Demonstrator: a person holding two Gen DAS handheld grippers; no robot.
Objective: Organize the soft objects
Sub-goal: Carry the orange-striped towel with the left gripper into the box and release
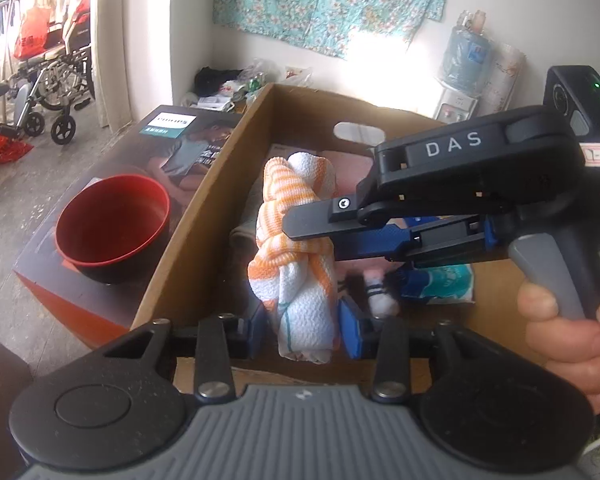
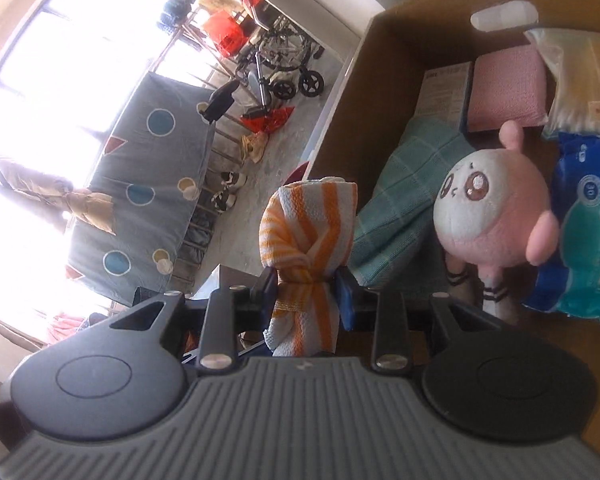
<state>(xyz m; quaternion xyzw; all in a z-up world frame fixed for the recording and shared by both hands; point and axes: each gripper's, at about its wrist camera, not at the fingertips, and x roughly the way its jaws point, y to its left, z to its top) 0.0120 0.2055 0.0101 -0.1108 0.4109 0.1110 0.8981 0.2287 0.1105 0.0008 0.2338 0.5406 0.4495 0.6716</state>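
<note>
An orange-and-white striped towel (image 1: 296,264), twisted into a roll, hangs over an open cardboard box (image 1: 204,216). My right gripper (image 1: 320,236) reaches in from the right and is shut on the roll's middle. My left gripper (image 1: 305,330) is closed on its lower end, blue pads against both sides. In the right wrist view the right gripper (image 2: 306,292) pinches the towel (image 2: 312,232) at its waist, beside the box wall (image 2: 360,100). Inside lie a pink plush toy (image 2: 496,216), a teal cloth (image 2: 404,184), a pink folded cloth (image 2: 508,92) and a blue tissue pack (image 2: 588,232).
A red bowl (image 1: 114,228) stands on a dark printed carton (image 1: 100,160) just left of the cardboard box. A person's hand (image 1: 560,340) grips the right tool's handle. A wheelchair (image 1: 56,80) is at the far left, a water dispenser (image 1: 464,64) by the back wall.
</note>
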